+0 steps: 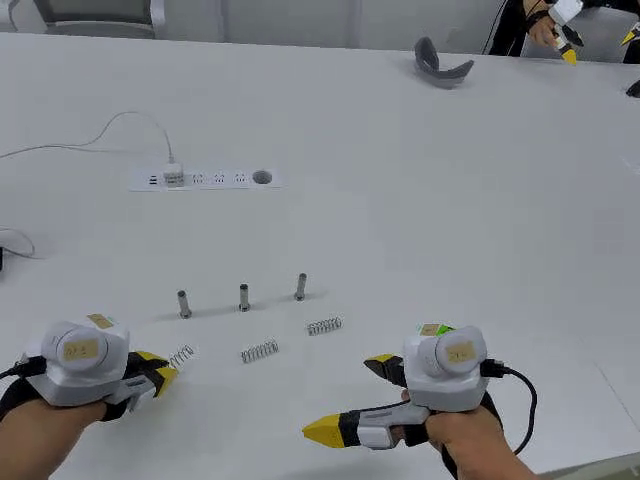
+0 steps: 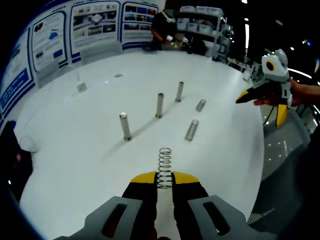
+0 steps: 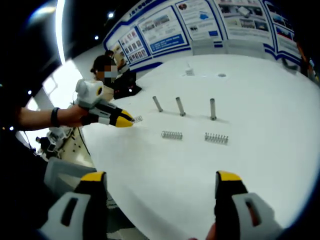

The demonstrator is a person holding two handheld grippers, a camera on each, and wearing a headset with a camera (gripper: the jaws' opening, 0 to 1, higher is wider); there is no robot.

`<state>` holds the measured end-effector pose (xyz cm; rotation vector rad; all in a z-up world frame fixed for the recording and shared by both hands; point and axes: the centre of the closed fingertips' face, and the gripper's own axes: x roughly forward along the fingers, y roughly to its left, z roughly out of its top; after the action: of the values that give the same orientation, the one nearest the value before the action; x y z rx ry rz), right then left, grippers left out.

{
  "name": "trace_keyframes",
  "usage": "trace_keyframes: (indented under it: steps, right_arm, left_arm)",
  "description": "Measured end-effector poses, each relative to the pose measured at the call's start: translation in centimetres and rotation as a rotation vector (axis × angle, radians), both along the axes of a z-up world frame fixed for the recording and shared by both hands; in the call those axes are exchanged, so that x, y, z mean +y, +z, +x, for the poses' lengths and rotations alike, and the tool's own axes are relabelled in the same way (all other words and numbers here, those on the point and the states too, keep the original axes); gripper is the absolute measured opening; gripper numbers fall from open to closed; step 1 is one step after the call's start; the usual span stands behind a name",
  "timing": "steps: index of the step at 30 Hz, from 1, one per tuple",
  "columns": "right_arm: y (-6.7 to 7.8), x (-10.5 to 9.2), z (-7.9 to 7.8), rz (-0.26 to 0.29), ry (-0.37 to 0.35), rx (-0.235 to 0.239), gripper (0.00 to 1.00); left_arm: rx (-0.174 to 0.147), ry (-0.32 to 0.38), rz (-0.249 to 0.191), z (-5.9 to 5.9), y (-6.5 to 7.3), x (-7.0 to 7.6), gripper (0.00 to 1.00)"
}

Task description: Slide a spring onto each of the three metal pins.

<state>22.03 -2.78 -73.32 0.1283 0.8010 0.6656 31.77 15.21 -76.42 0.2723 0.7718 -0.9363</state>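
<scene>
1. The white table (image 1: 400,200) carries all the task parts on its near half.
2. The right gripper (image 1: 350,397) is held low over the near right of the table. Its jaws stand wide apart with nothing between them, as the right gripper view confirms (image 3: 160,177). It is well apart from the pins and springs.
3. The left gripper (image 1: 165,372) sits at the near left. Its yellow-tipped jaws are pinched together on the near end of the first spring (image 2: 164,162), which projects forward from the tips toward the pins. It cannot be told whether this spring touches the table.
4. A white power strip (image 1: 205,179) lies further back, with a plug and cable at its left end.
5. Three metal pins stand upright in a row: left pin (image 1: 184,304), middle pin (image 1: 244,297), right pin (image 1: 300,287). All three are bare.
6. The second spring (image 1: 259,351) lies flat in front of the middle pin. The third spring (image 1: 324,326) lies flat near the right pin. Neither touches a pin.
</scene>
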Motion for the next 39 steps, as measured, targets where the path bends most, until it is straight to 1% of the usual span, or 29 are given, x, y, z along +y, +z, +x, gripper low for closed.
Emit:
trace_keyframes:
  steps: [2,6,10,11,13,14,15,18,20,22,23,30,36,39]
  right_arm:
    - [0.0,0.1,0.0,0.004,0.0,0.0,0.91]
    - [0.2,0.3,0.1,0.014,0.0,0.0,0.9]
    - [0.3,0.5,0.1,0.026,0.002,0.001,0.9]
    - [0.3,0.5,0.2,0.03,0.003,0.001,0.9]
    - [0.5,0.7,0.2,0.037,0.003,-0.001,0.89]
    - [0.5,0.8,0.3,0.045,0.002,-0.002,0.89]
    - [0.6,0.9,0.4,0.051,0.002,-0.003,0.88]
    - [0.8,1.2,0.5,0.061,0.004,-0.002,0.88]
    - [0.7,1.4,0.5,0.064,0.006,0.0,0.88]
    - [0.8,1.7,0.6,0.072,0.012,-0.001,0.87]
    - [0.8,1.8,0.6,0.077,0.014,-0.001,0.87]
    - [1.0,2.4,0.7,0.101,0.022,-0.001,0.85]
    - [1.4,2.7,0.8,0.131,0.017,-0.001,0.82]
    - [1.6,2.8,1.0,0.143,0.016,-0.005,0.81]
  left_arm:
    - [-0.004,-0.002,-0.002,-0.4,0.4,0.0,0.1]
    - [-0.011,0.0,-0.012,-0.7,0.7,0.4,0.1]
    - [-0.02,-0.015,-0.008,-1.1,1.0,0.6,0.1]
    - [-0.025,-0.021,-0.006,-1.6,1.3,0.5,0.1]
    - [-0.029,-0.023,-0.008,-1.8,1.6,0.5,0.1]
    - [-0.031,-0.023,-0.01,-1.9,1.9,0.5,0.1]
    - [-0.034,-0.025,-0.011,-1.7,1.8,0.6,0.1]
    - [-0.046,-0.038,-0.015,-1.9,2.3,0.3,0.1]
    - [-0.058,-0.052,-0.014,-2.1,2.7,0.0,0.1]
    - [-0.058,-0.064,-0.019,-2.4,3.0,-0.4,0.1]
    - [-0.066,-0.077,-0.016,-2.7,3.2,-0.6,0.1]
    - [-0.077,-0.123,-0.027,-3.6,4.0,-2.3,0.1]
    - [-0.089,-0.166,-0.041,-4.3,4.8,-4.1,0.1]
    - [-0.089,-0.182,-0.048,-4.7,5.1,-4.9,0.1]
